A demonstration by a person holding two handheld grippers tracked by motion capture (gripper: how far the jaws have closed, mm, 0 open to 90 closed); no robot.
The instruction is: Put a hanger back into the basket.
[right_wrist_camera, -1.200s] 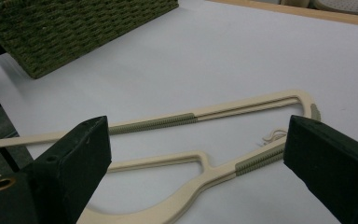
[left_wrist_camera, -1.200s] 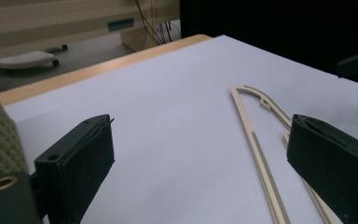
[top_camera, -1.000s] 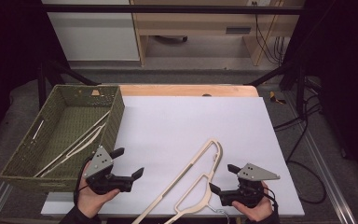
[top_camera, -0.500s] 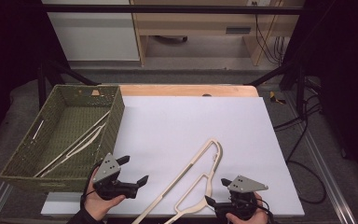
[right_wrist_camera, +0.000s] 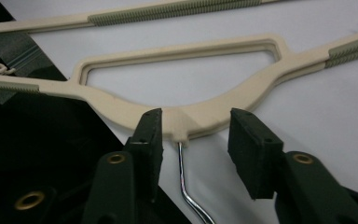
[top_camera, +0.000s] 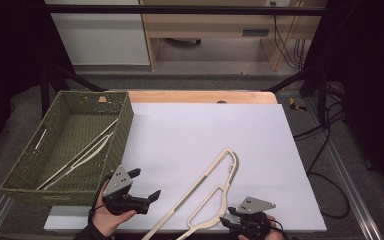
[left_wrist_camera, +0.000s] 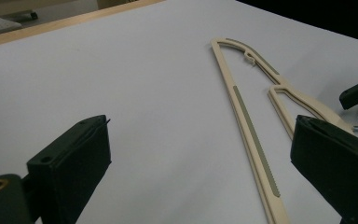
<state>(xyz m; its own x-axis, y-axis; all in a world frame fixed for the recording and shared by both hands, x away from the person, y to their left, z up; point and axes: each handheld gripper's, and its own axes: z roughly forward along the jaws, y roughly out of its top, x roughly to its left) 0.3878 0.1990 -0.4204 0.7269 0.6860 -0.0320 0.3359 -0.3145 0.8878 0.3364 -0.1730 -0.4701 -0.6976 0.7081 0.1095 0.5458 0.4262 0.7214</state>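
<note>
A cream plastic hanger [top_camera: 196,182] with a metal hook lies slanted on the white table top [top_camera: 205,125], its lower end past the near edge. My right gripper [top_camera: 228,220] is at the hanger's neck [right_wrist_camera: 182,122]. It is open, with one finger [right_wrist_camera: 149,135] on each side of the neck and the thin hook stem [right_wrist_camera: 181,168] between them, gaps showing on both sides. My left gripper [top_camera: 146,183] is held wide open just left of the hanger's long bar [left_wrist_camera: 244,116], nothing between its fingers [left_wrist_camera: 74,168].
A green woven basket [top_camera: 126,127] stands at the table's left with cream hangers [top_camera: 87,150] lying in it. A wooden strip [top_camera: 200,96] runs along the far edge. Cables trail on the floor at the right.
Both grippers have drawn back toward the near edge. The left one shifted a little right toward the hanger; the right one dropped to the hanger's neck.
</note>
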